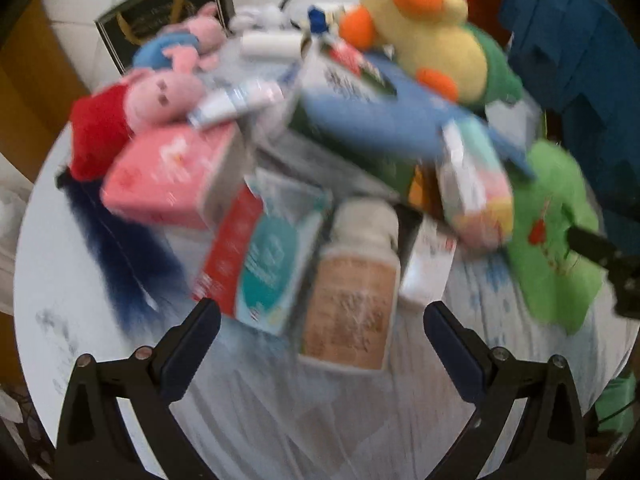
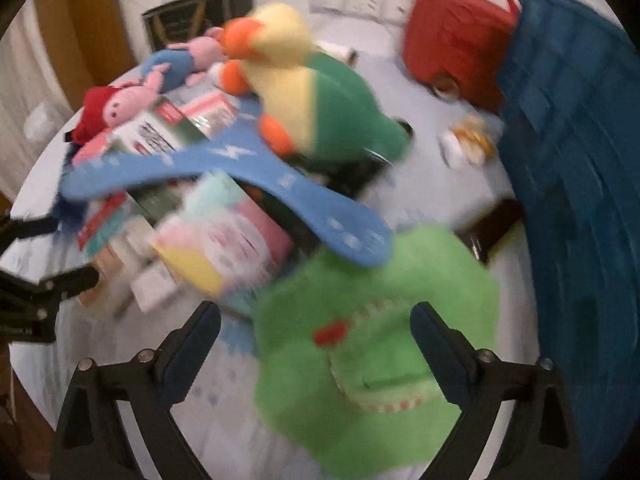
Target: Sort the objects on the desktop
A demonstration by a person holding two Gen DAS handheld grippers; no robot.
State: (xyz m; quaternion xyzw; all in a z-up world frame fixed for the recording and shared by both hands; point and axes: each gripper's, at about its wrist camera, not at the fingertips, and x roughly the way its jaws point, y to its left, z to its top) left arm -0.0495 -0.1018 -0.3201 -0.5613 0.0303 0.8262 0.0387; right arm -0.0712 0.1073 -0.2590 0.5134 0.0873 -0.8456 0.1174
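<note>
We count: two pink plush (image 1: 160, 96) at tabletop (image 1: 60, 280) far-left edge | one bottle (image 1: 352, 280) | left gripper (image 1: 322, 320) wide, empty | right gripper (image 2: 316, 324) wide over one green cloth (image 2: 372, 360).

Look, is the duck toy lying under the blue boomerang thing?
No, the duck sits on top of the blue boomerang, near the back of the pile.

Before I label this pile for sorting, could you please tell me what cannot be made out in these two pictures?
- Print on the white bottle with the tan label, left wrist view: smeared by motion blur.
- Boxes under the blue curved plastic board, right wrist view: covered by it and blurred.
- Light green plush cloth, right wrist view: blurred, so what it is stays unclear.
- Dark blue fabric: cut off by the right edge.
</note>
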